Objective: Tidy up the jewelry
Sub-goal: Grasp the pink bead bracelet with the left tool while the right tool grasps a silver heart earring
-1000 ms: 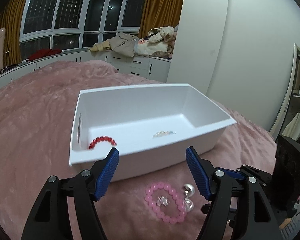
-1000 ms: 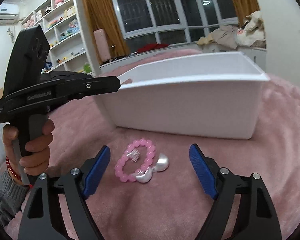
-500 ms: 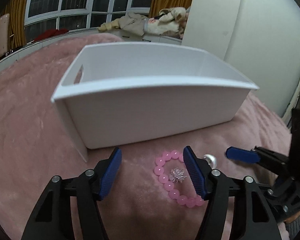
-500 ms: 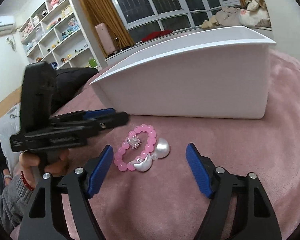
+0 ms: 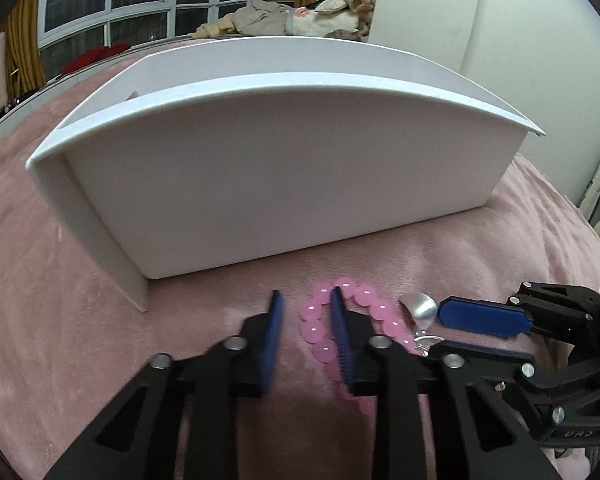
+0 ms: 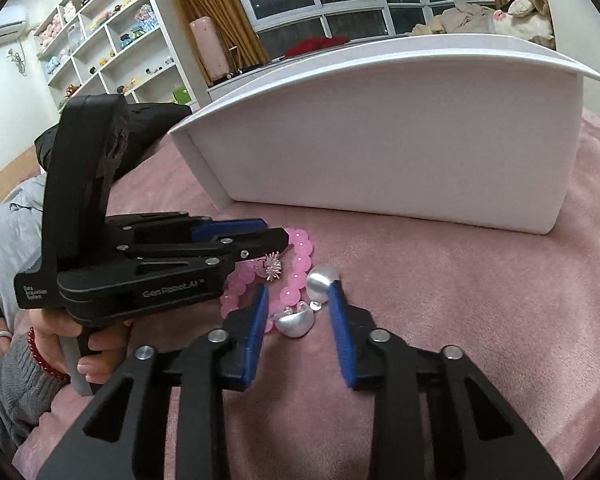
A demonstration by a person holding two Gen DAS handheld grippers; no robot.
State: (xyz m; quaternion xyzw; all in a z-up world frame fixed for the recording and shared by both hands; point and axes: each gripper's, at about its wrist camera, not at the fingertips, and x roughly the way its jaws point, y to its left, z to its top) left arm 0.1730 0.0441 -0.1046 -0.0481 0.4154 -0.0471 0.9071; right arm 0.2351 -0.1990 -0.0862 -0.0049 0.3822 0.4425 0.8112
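**Both claws set over the jewelry cluster ahead of the bin**

1. Right claw point(image 6: 299, 286): it points steeply down at the bed point(image 5: 40, 320). Its jaws have just been closing. They stand partly spread, with one silver earring point(image 6: 296, 322) between the blue pads. A narrow gap shows on each side of the earring, so the pads do not press on it. A second silver earring point(image 6: 322, 280) lies just beside the tip of the right-hand pad.

2. Left claw point(image 5: 306, 292): its jaws have just been closing and are now narrow. One arc of the pink bead bracelet point(image 5: 312, 326) runs between the pads. The beads meet the right-hand pad, and a gap shows at the left-hand pad. The rest of the loop lies outside that right-hand pad.

3. A person's hand point(image 6: 68, 344) holds the handle of the left claw. A grey sleeve point(image 6: 12, 392) covers the forearm.

4. A small spiky silver stud point(image 6: 274, 268) lies inside the bracelet loop, close under the left claw's finger.

5. All the loose jewelry lies on the pink bed cover, near the near wall of the white bin point(image 5: 280, 184).

6. The bin stands upright on the bed, toward its far edge. Its inside is hidden from both views.

7. Beyond the bed are dark windows point(image 5: 140, 12) and wall shelves point(image 6: 100, 40).
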